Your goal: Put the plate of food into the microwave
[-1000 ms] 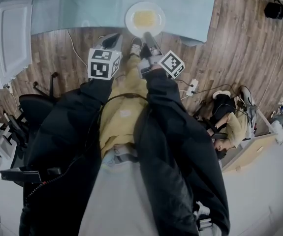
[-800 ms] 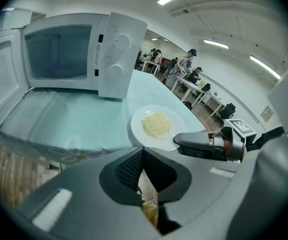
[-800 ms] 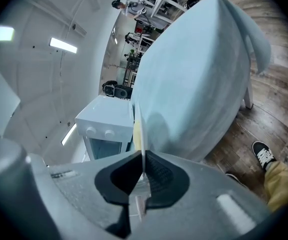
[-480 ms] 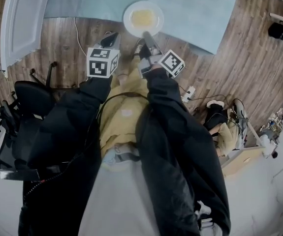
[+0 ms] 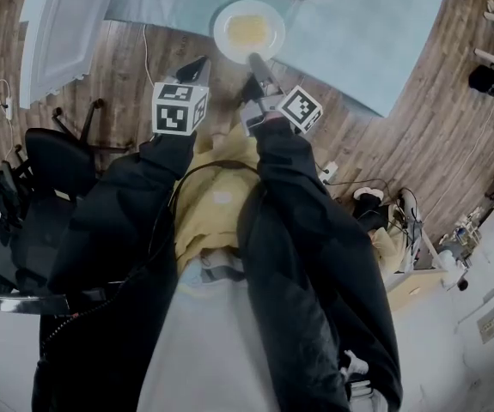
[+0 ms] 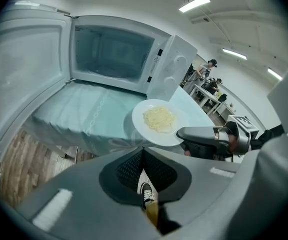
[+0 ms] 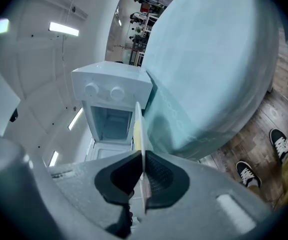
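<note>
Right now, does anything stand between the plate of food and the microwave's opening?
Nothing visible does. The microwave has its door swung wide open, its cavity looks empty, and only bare tablecloth lies between it and the plate, held by its rim in the right hand-held gripper.

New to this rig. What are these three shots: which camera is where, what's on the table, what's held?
No robot: a person holds a two-jaw gripper in each hand. The head view looks steeply down from their head, past their own body. The two gripper views ride on the grippers and look along the jaws. The table, under a pale blue cloth, carries a white microwave with its door swung open. The right gripper is shut on the rim of a white plate of pale noodles, edge-on in its own view. The left gripper is shut and empty.
</note>
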Motion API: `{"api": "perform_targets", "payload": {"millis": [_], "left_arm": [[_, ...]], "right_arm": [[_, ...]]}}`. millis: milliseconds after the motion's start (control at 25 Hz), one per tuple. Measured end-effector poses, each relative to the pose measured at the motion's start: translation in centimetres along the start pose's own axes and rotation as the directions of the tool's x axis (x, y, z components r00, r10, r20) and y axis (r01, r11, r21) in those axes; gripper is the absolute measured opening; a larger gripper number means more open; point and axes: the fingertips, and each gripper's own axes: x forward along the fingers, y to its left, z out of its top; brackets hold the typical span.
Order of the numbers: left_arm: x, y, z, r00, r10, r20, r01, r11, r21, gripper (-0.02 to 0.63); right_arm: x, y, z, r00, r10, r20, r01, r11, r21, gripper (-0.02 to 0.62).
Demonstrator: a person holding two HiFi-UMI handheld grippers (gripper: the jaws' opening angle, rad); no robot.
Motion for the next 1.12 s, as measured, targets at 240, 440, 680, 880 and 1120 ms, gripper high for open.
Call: {"api": "perform_targets", "payload": {"millis": [240, 440, 680, 880, 1120], "left_arm": [[-1.2, 3.6, 1.3, 1.000, 0.019, 0.015, -0.019, 1.000, -0.017, 0.000], [-1.8, 6.7, 2.5, 0.999, 0.029, 0.027, -0.028, 0.999, -0.024, 0.000], [-1.3, 9.0, 5.3, 0.999, 0.033, 0.039, -0.032, 0.999, -0.027, 0.000], [-0.1, 10.8, 7.6, 0.998, 0.034, 0.053, -0.033, 0.999, -0.015, 0.000], [1.2, 12.8, 9.2, 0.998, 0.044, 0.046, -0.044, 0.999, -0.018, 0.000]], "right_arm": [[4.0, 2.3, -1.8, 0.999, 0.032, -0.031, -0.031, 0.999, 0.011, 0.011], [7.8, 4.7, -2.8, 0.996, 0.073, -0.051, -0.074, 0.997, -0.003, 0.011], [11.1, 6.8, -2.2, 0.994, 0.086, -0.060, -0.088, 0.996, -0.018, 0.011], [13.9, 7.8, -0.9, 0.993, 0.108, -0.050, -0.109, 0.994, -0.019, 0.011], [16.7, 9.2, 0.1, 0.988, 0.150, -0.040, -0.150, 0.989, -0.001, 0.011]]}}
